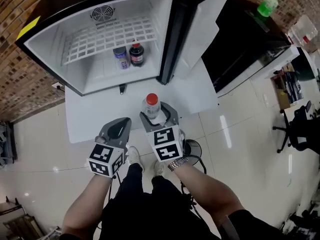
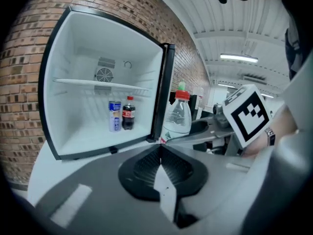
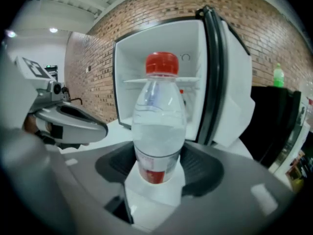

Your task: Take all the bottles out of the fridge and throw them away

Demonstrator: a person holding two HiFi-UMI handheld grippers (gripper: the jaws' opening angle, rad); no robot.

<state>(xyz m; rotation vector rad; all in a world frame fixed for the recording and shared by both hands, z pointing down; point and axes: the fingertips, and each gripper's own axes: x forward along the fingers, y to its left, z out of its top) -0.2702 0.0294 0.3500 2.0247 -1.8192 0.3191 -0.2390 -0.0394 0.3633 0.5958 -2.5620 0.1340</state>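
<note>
My right gripper [image 1: 159, 115] [image 3: 159, 156] is shut on a clear water bottle [image 1: 151, 106] [image 3: 159, 126] with a red cap, and holds it upright in front of the open fridge [image 1: 75, 49], outside it. The same water bottle [image 2: 178, 115] shows in the left gripper view. My left gripper [image 1: 122, 124] [image 2: 160, 153] hangs to its left, jaws together and empty. On the fridge floor a dark cola bottle [image 1: 136, 54] [image 2: 128, 113] stands upright beside a blue can [image 1: 120, 58] [image 2: 114, 115].
The fridge door [image 1: 200, 29] swings open to the right. The fridge sits on a white platform [image 1: 90, 119]. A black cabinet [image 1: 245, 39] to the right carries a green bottle [image 1: 267, 5] [image 3: 278, 76]. An office chair [image 1: 300, 129] stands at the far right.
</note>
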